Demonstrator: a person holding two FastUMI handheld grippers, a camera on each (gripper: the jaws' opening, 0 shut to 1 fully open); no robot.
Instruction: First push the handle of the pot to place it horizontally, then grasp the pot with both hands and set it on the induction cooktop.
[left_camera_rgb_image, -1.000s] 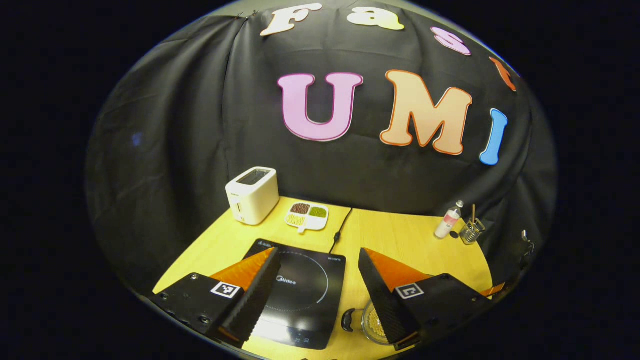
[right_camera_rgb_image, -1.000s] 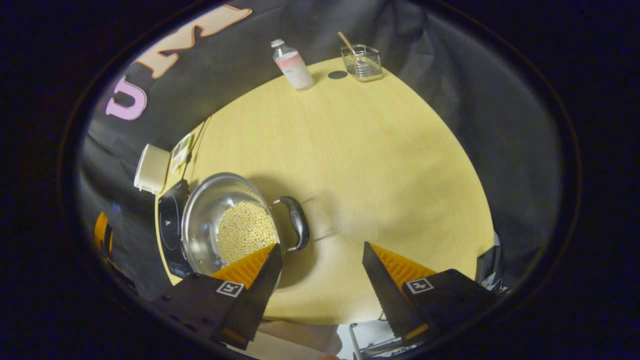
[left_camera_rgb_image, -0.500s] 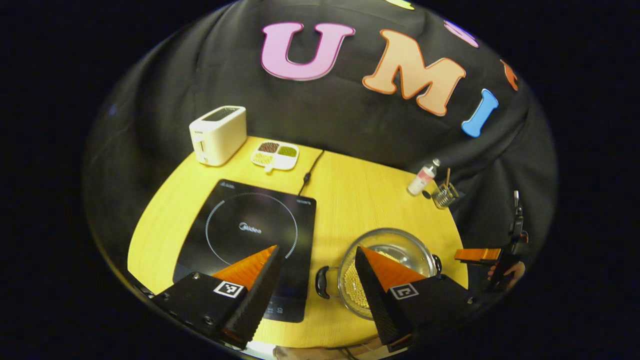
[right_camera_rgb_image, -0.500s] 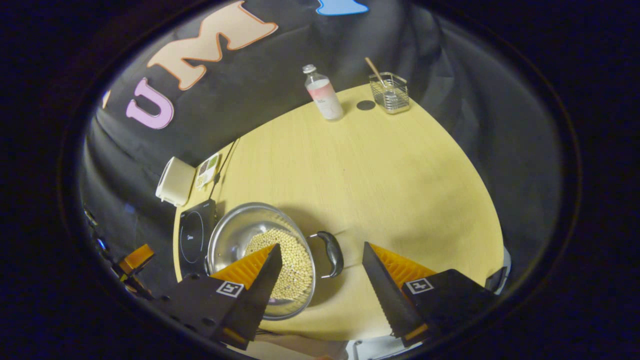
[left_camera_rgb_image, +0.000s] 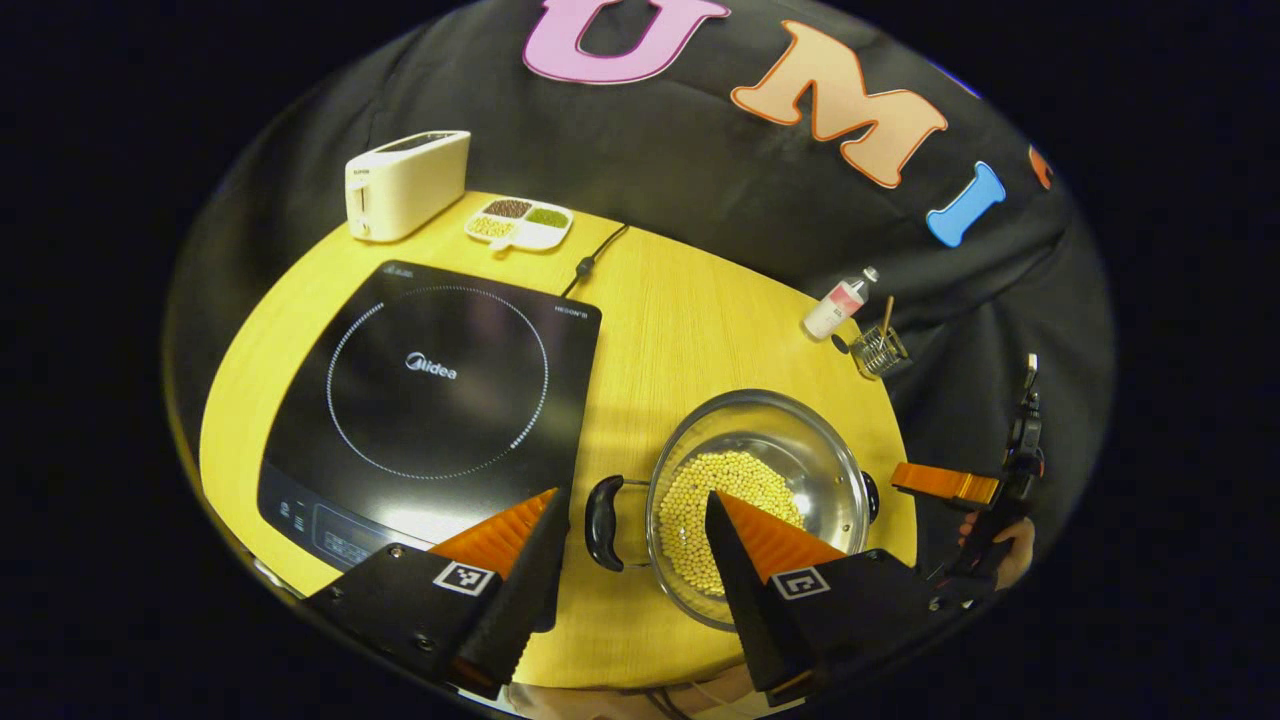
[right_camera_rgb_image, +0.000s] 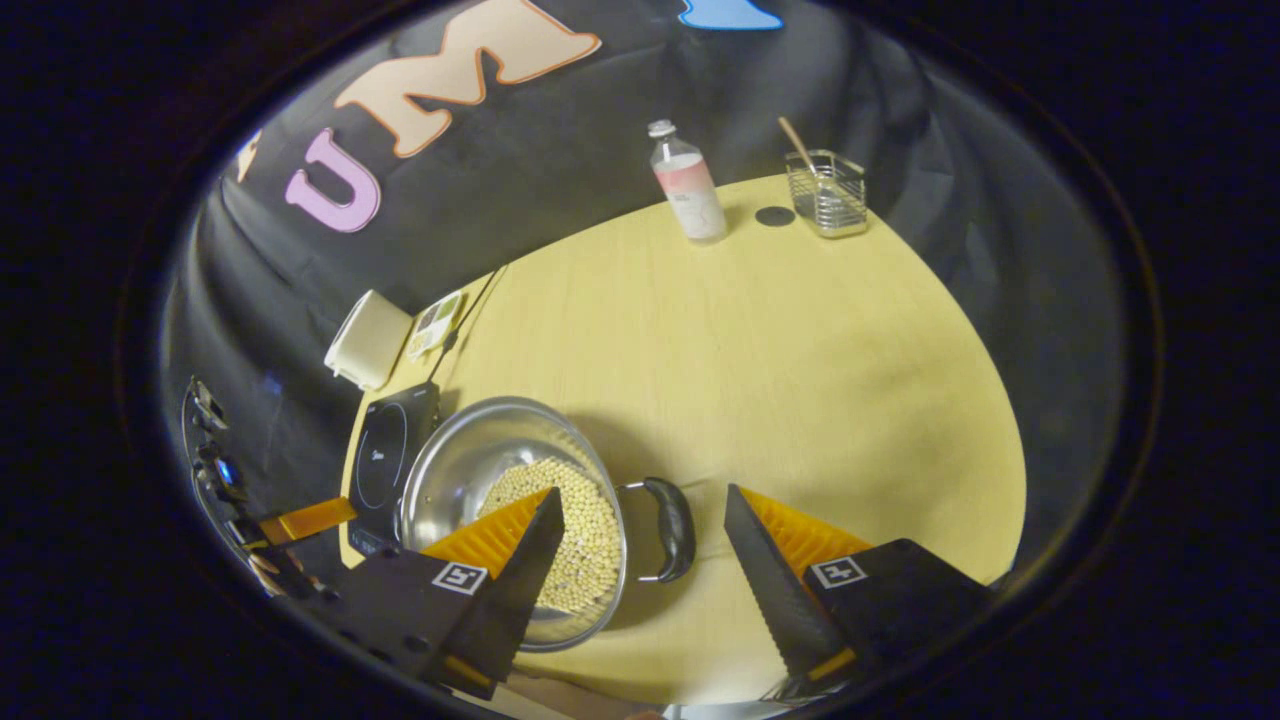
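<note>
both claws spread, pot not grabbed yet

the left gripper (left_camera_rgb_image: 628, 545) hung spread wide over the pot's near handle (left_camera_rgb_image: 604, 508). the right gripper (right_camera_rgb_image: 640, 545) was just as wide over the opposite handle (right_camera_rgb_image: 673, 527). the pot (left_camera_rgb_image: 760, 500) sat on the table (left_camera_rgb_image: 680, 330) beside the cooktop (left_camera_rgb_image: 430, 390). it looked like slick steel, heavy with beans, so the side loops seemed the best grip. each claw's fingers hid part of the rim.

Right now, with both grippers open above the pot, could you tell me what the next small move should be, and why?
Probably lower both grippers so each straddles a handle. The left gripper hangs open over the pot's left handle, the right gripper open over its right handle. Neither touches yet, and the pot sits on the table, beside the induction cooktop.
</note>
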